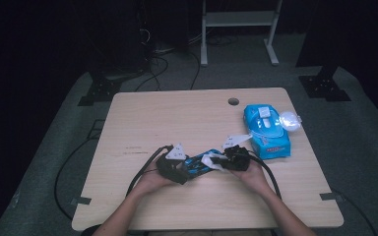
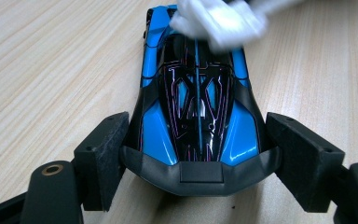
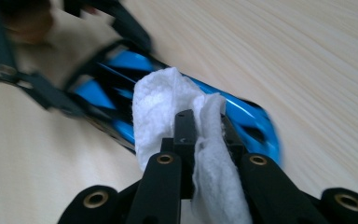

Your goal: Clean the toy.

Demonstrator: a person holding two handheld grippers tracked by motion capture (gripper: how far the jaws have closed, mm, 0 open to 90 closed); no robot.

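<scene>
Jaws of our left gripper (image 2: 196, 154) stand fairly wide and clamp the rear of a blue and black toy car (image 2: 196, 112), one pad pressed against each flank just ahead of its black tail piece. Our right gripper (image 3: 200, 126) has its jaws drawn almost together, pinching a folded white wipe (image 3: 168, 102) between them; the wipe drapes over the jaws and rests on the top of the car near its far end. From the high view we see the car (image 1: 200, 164) lying on the pale wooden counter (image 1: 177, 118), near the front edge, held between our left gripper (image 1: 173, 166) and our right gripper (image 1: 230, 158), with the wipe (image 1: 211, 160) touching it. Farther back to the right lies a blue pack of wipes (image 1: 266, 130) with its flap turned open; a small red label on its front is too small for us to read. Thin purple lines pattern the car's black roof, and we can read no lettering there.
</scene>
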